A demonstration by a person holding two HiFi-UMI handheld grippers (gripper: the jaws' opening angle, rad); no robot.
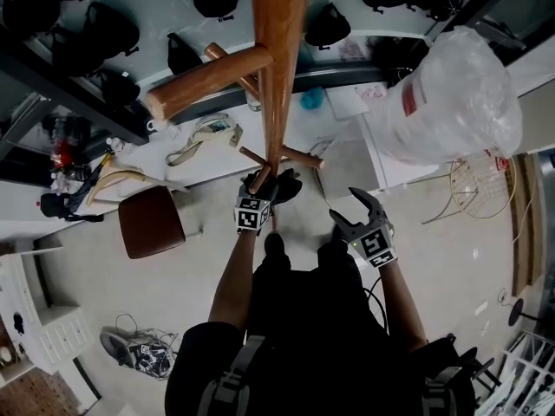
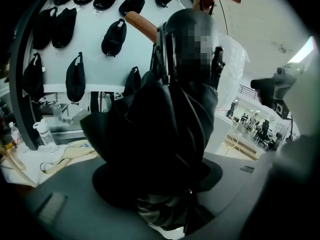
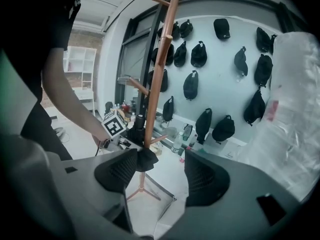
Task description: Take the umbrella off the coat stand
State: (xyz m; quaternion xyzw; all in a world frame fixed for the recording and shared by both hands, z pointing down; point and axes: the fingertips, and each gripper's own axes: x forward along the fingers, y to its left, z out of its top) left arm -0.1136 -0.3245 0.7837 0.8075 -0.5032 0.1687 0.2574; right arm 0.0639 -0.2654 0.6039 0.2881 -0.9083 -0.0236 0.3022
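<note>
A folded black umbrella (image 2: 165, 119) hangs low on the wooden coat stand (image 1: 277, 68), by a short peg. My left gripper (image 1: 265, 187) is at the stand and has closed round the umbrella's bunched fabric, which fills the left gripper view and covers both pads. In the right gripper view the umbrella (image 3: 134, 134) shows as a dark bundle against the pole (image 3: 157, 74), with the left gripper's marker cube beside it. My right gripper (image 1: 360, 208) is off to the right of the stand, open (image 3: 160, 176), with nothing between its fingers.
A large bundle wrapped in clear plastic (image 1: 455, 94) stands to the right of the stand. A brown stool (image 1: 152, 224) and a white table (image 1: 217, 159) with bags lie to the left. Black caps (image 3: 192, 86) hang on the wall behind. A wire basket (image 1: 481, 185) sits at right.
</note>
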